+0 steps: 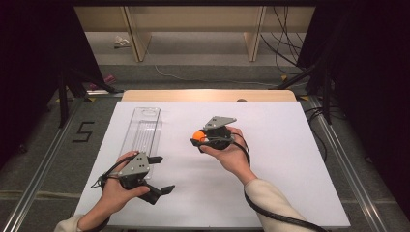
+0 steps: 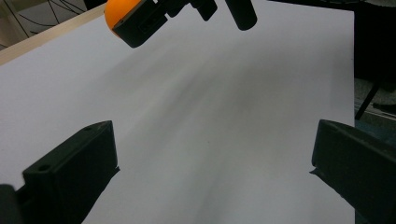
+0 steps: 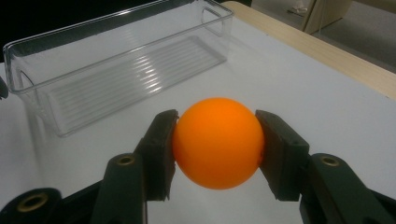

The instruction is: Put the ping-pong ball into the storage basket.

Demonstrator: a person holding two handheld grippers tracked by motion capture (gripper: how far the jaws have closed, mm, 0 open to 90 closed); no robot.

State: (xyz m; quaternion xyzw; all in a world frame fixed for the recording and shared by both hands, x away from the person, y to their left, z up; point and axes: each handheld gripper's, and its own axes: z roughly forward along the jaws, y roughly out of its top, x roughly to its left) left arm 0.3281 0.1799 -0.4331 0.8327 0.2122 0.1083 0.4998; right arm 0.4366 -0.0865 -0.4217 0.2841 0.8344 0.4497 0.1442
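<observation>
Pretty dim room overall. The white surface point(image 1: 290, 159) has a bare wooden strip point(image 1: 208, 95) along its far edge, sitting on a grey floor point(image 1: 43, 159) with a black "5" point(image 1: 83, 131) marked off the left edge. Light wooden furniture legs point(image 1: 138, 34) stand behind, black cables point(image 1: 283, 48) trail far right, dark curtains point(image 1: 29, 72) hang both sides.

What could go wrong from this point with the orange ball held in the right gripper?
The right gripper pinches the smooth round orange ball only at its two sides, so it might slip out and roll across the white table. The clear plastic bin is narrow, and a ball dropped in from height may bounce out. The open left gripper sits beside the bin and might nudge it.
</observation>
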